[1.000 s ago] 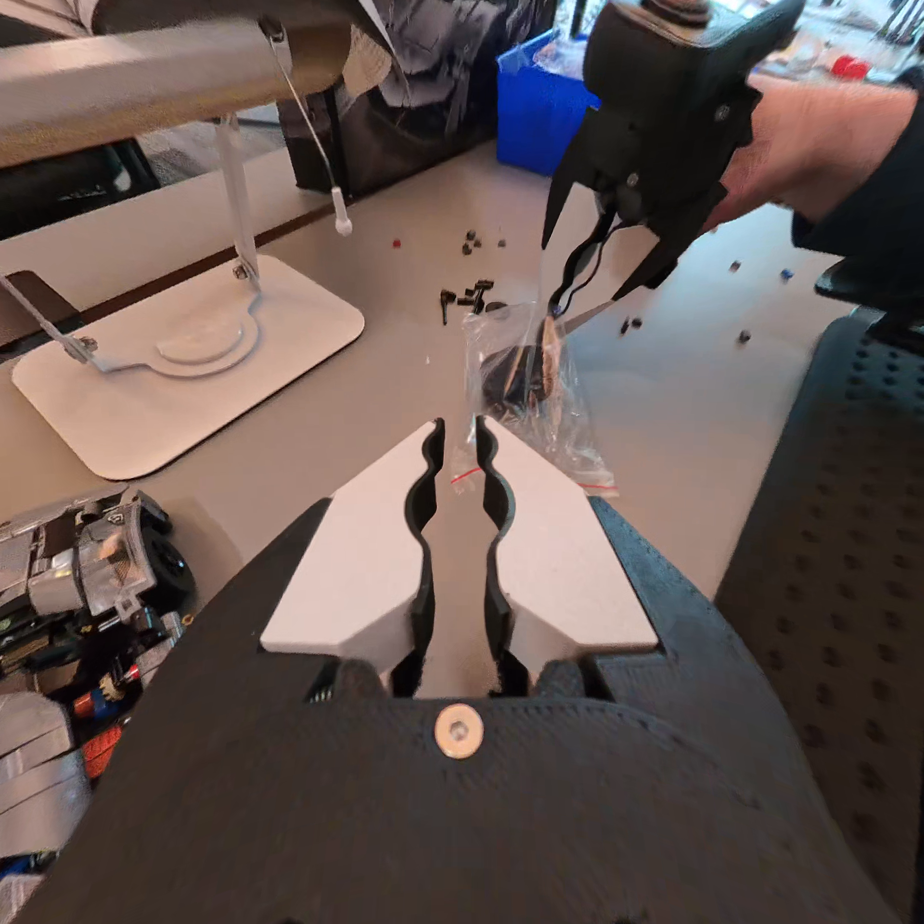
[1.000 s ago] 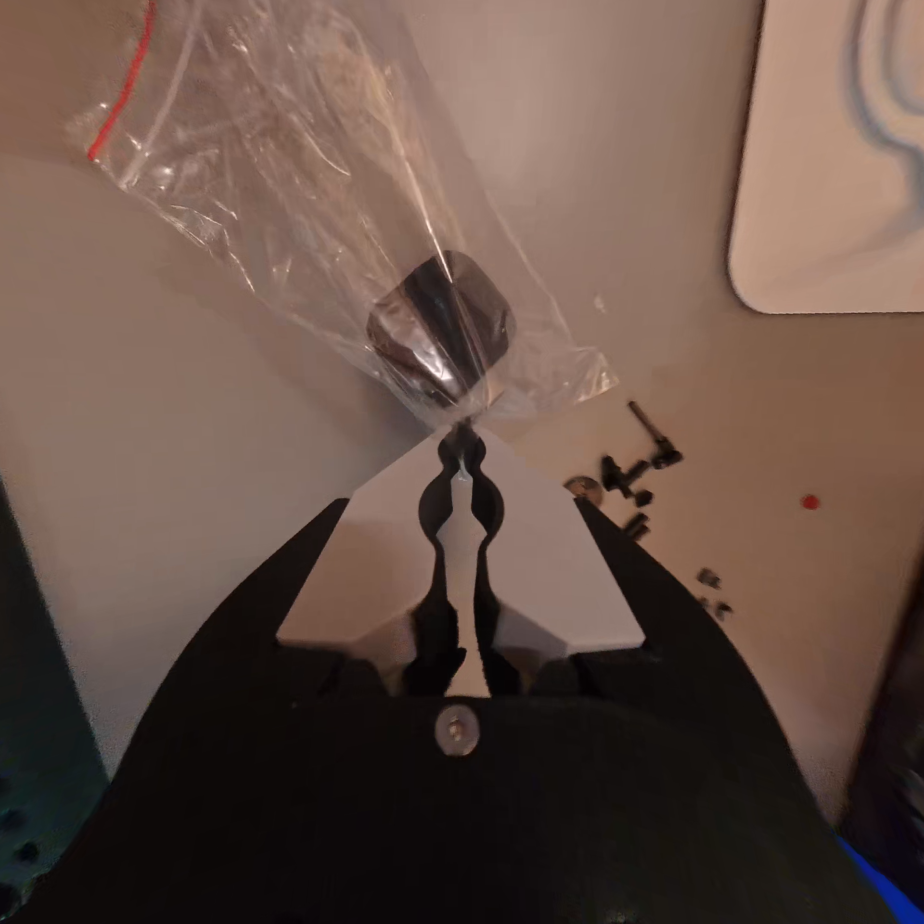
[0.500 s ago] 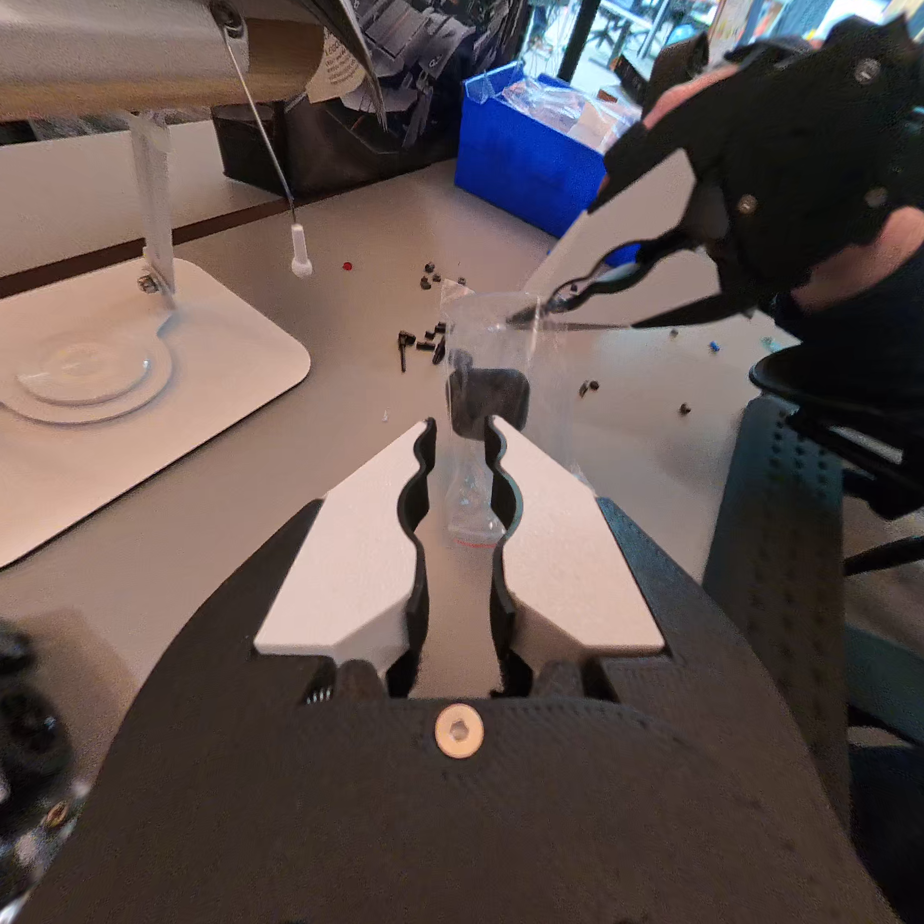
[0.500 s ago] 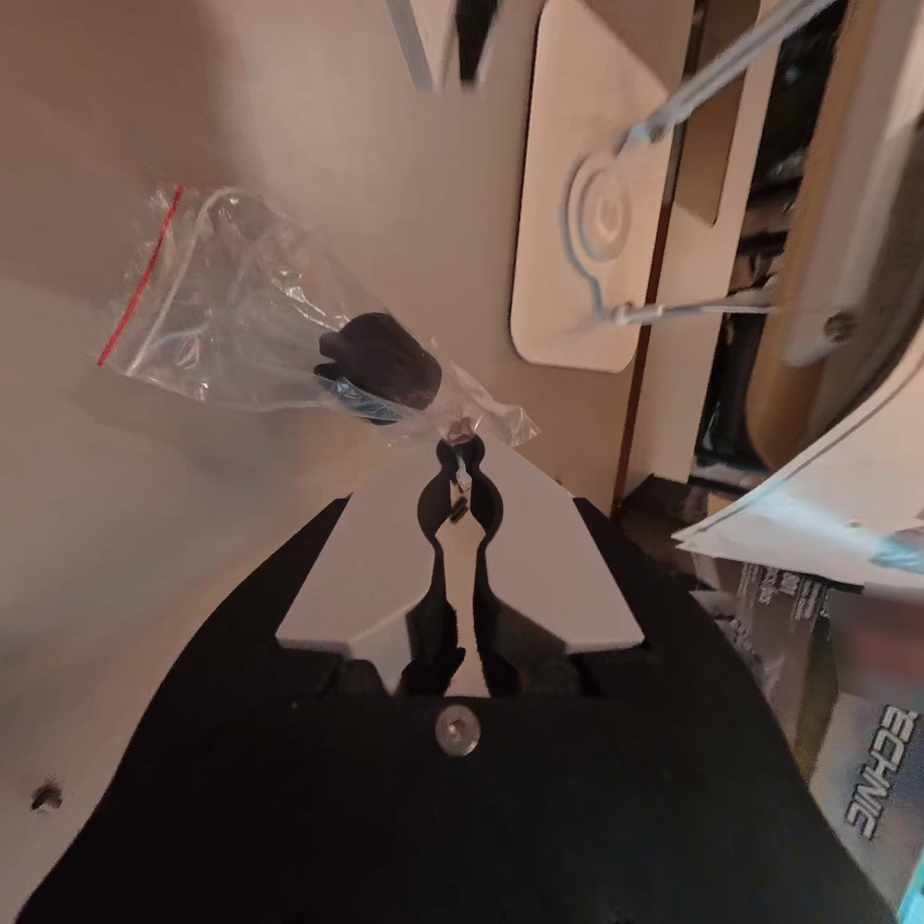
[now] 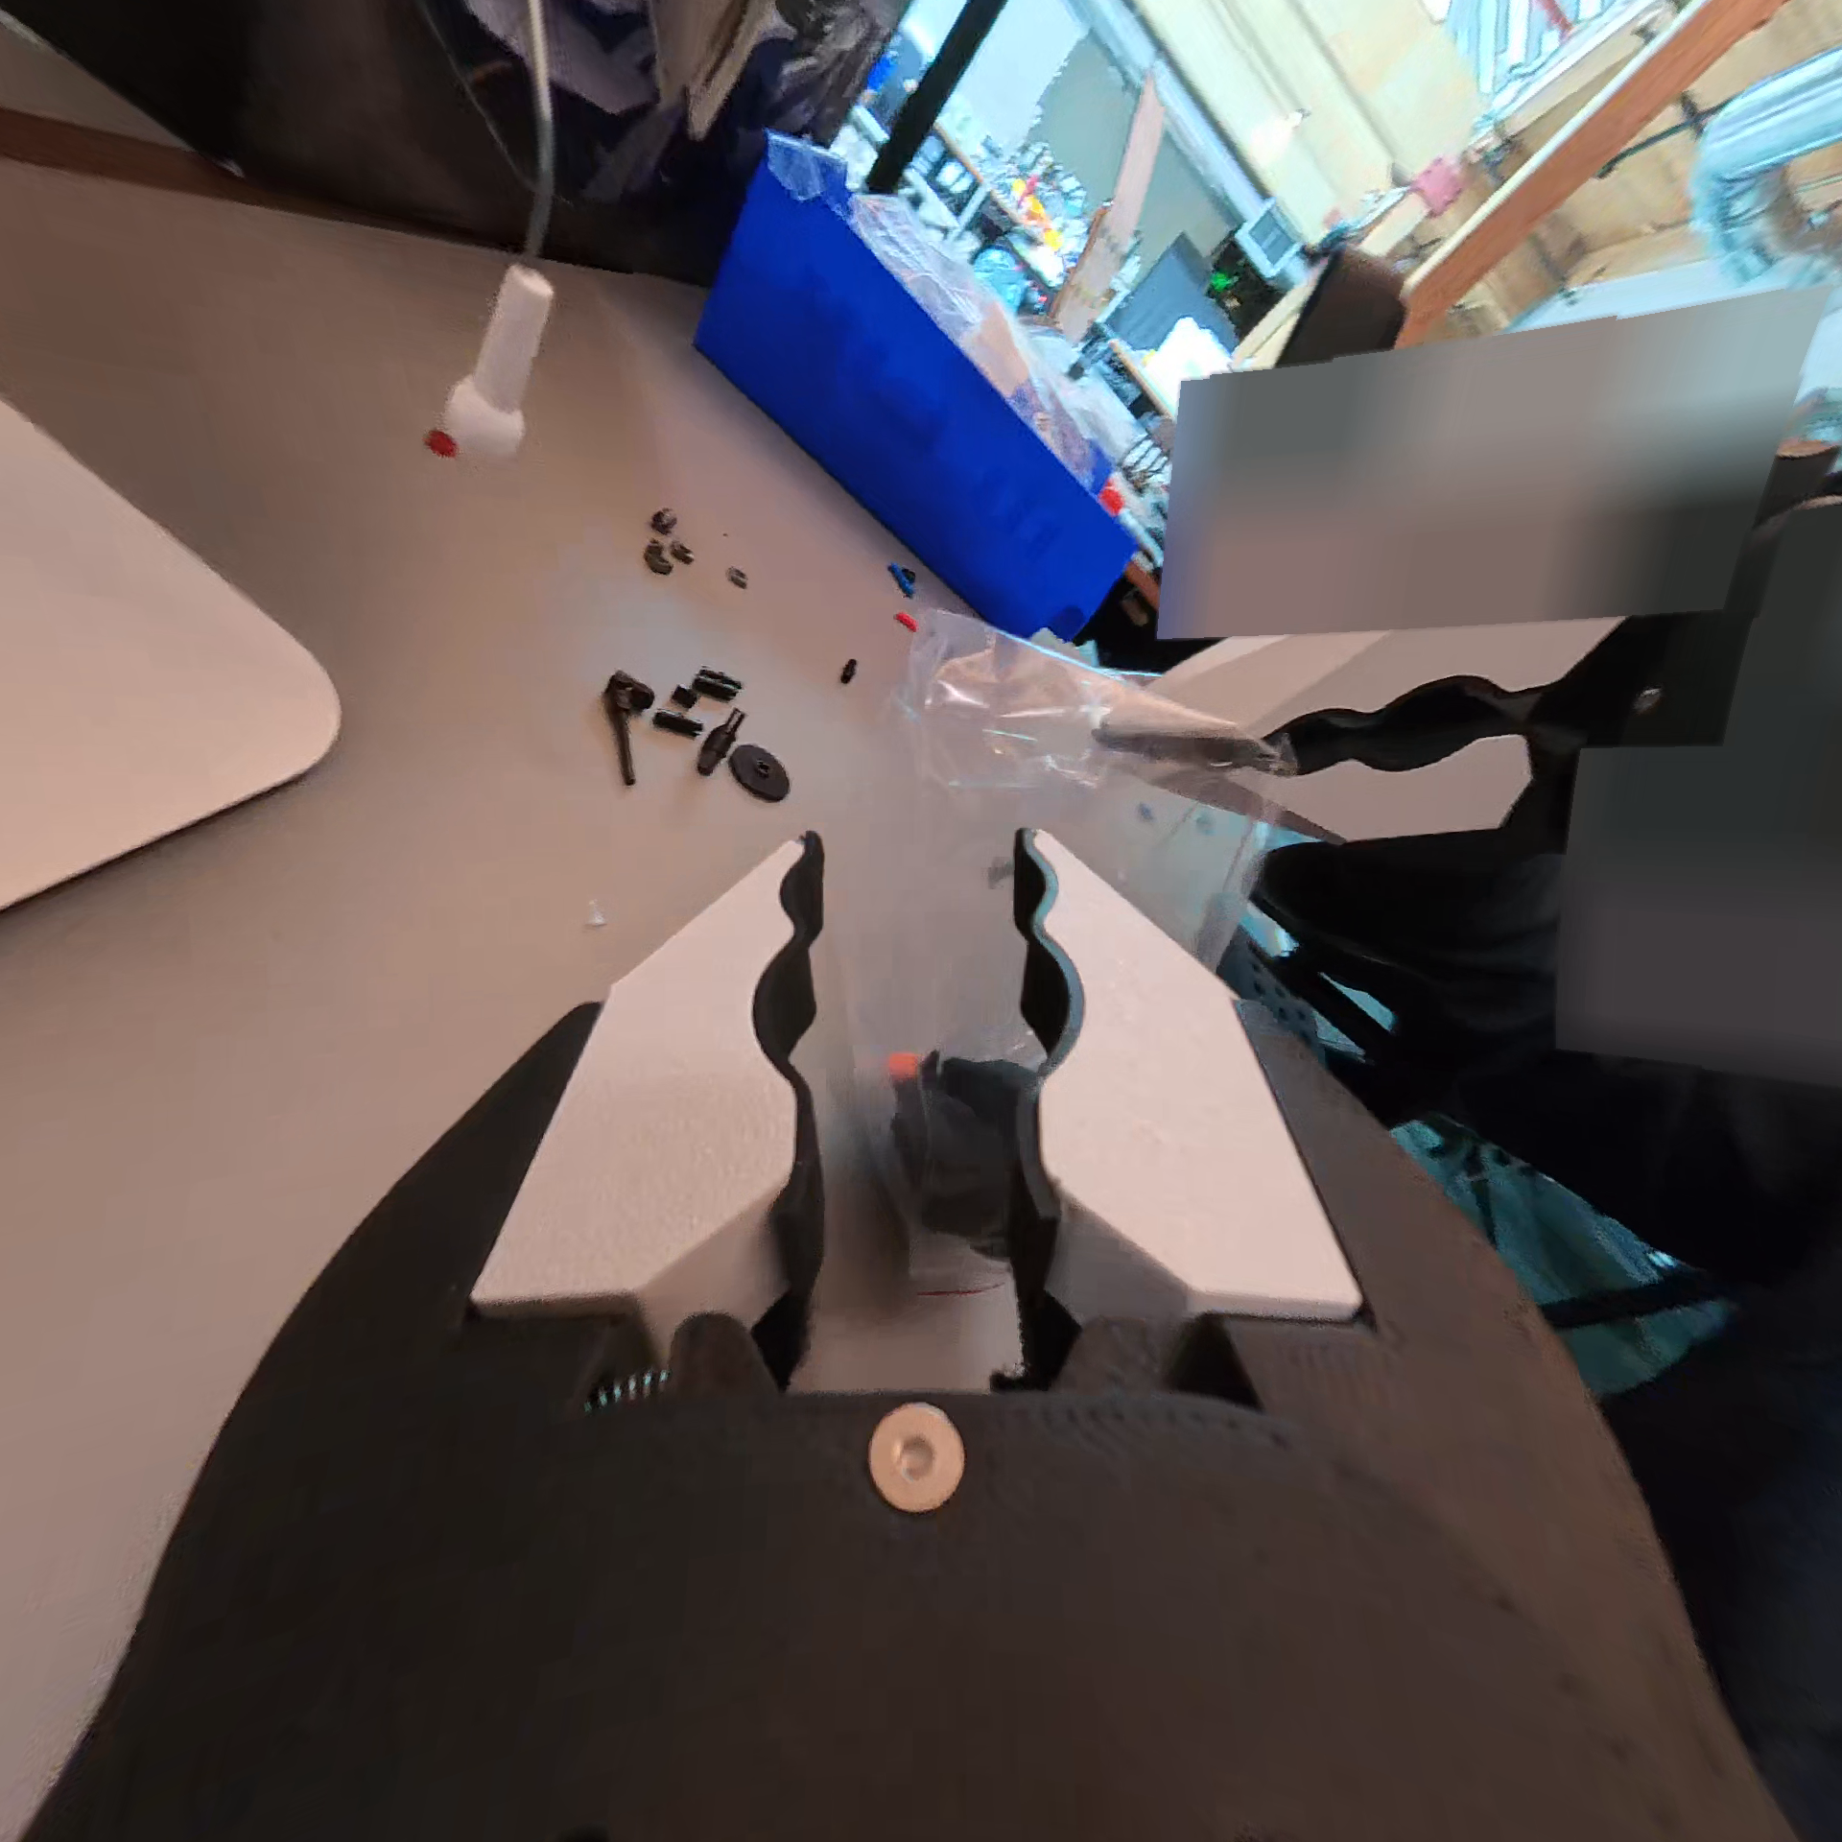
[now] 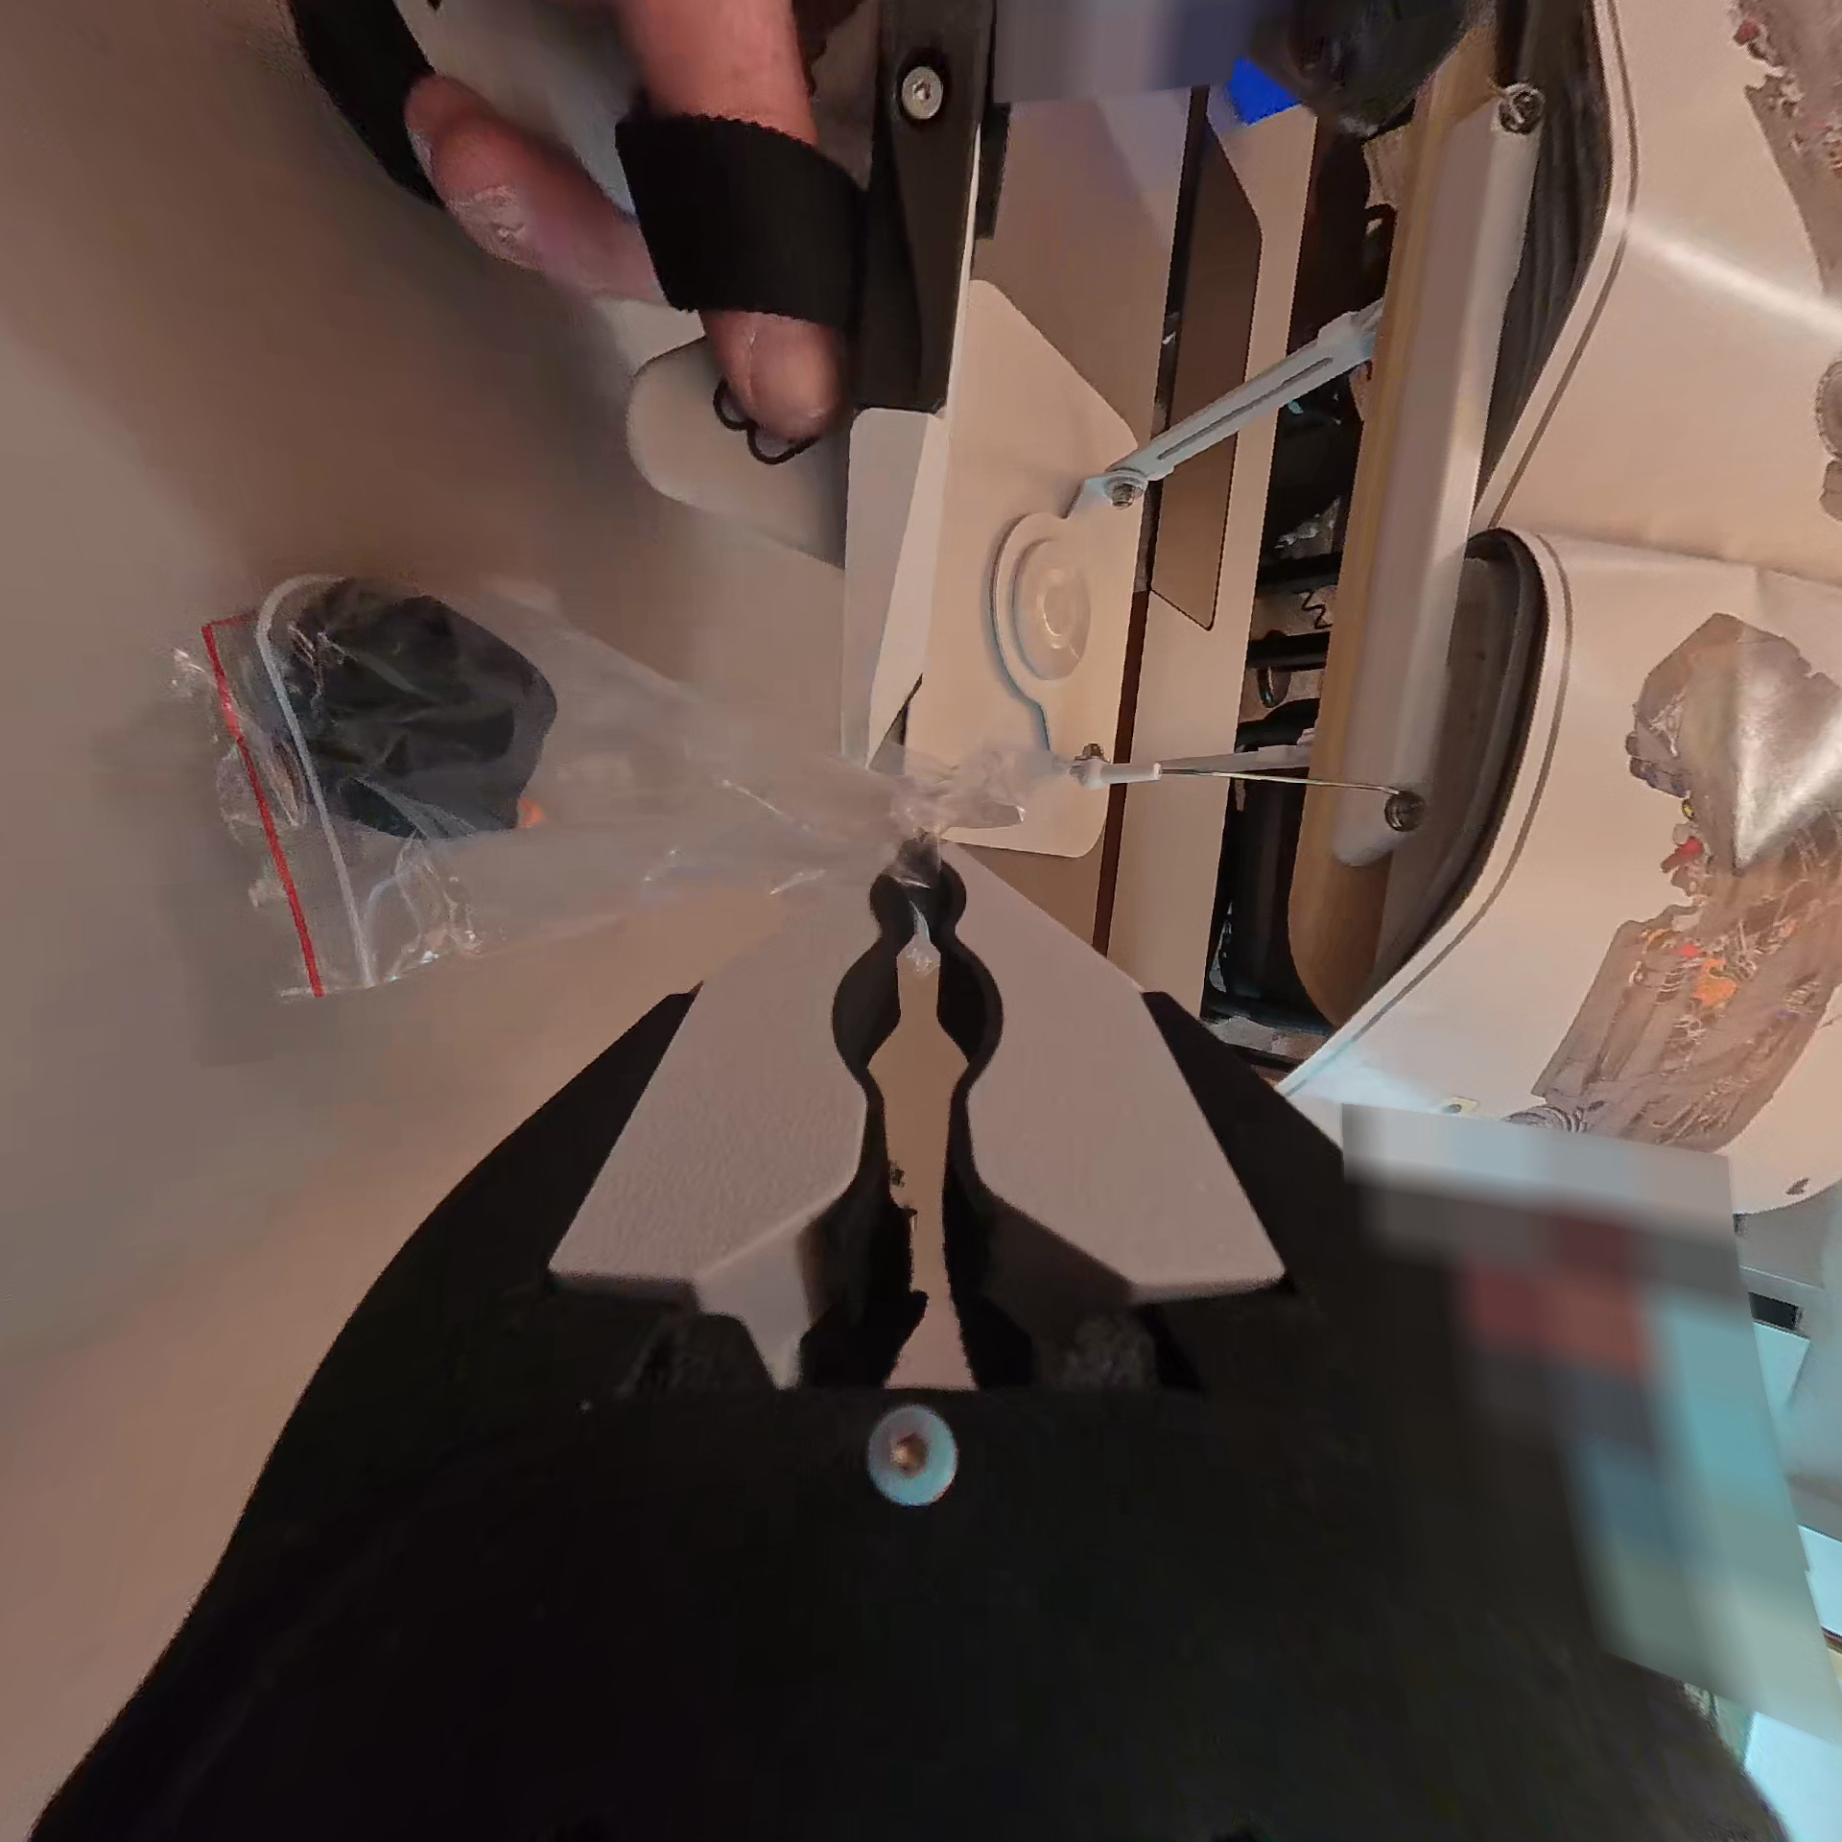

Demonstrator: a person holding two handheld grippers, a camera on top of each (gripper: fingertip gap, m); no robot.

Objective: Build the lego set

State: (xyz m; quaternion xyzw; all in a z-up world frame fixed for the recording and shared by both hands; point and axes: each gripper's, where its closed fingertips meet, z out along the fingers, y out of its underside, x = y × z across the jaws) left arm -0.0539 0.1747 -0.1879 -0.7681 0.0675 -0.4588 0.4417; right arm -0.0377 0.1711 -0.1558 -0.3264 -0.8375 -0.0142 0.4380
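The right gripper point(image 6: 922, 882) was clamped on one corner of a clear plastic bag point(image 6: 558, 797), its fingers point(image 6: 797, 1096) pinched together at the tips with a twist of film caught between them. In the right wrist view the bag stretched out to the left of the frame, held above the grey bench point(image 6: 249, 1146). A lump of black lego parts point(image 6: 409, 708) had gathered at its far end, just inside the red-striped seal, with a small orange bit showing at the lump's lower edge.

The left gripper point(image 5: 917, 847) stood spread wide apart. In the left wrist view the loaded end of the bag hung down between its two fingers point(image 5: 688, 1076), low in the gap and nearer the right-hand one. The film there was blurred, so I could not tell whether it touched either finger.

On the bench, in the upper middle of the left wrist view, lay a scatter of small black lego pieces point(image 5: 698, 723), among them a flat round disc. A tiny red piece point(image 5: 437, 444) sat farther up and left, beside a white cord end point(image 5: 498, 384). A blue bin point(image 5: 897, 439) stood at the back edge of the bench. The corner of a white stand base point(image 5: 150, 678) filled the left side of the frame.

A person's hand point(image 6: 638, 189), with a black strap over one finger, showed at the top of the right wrist view.
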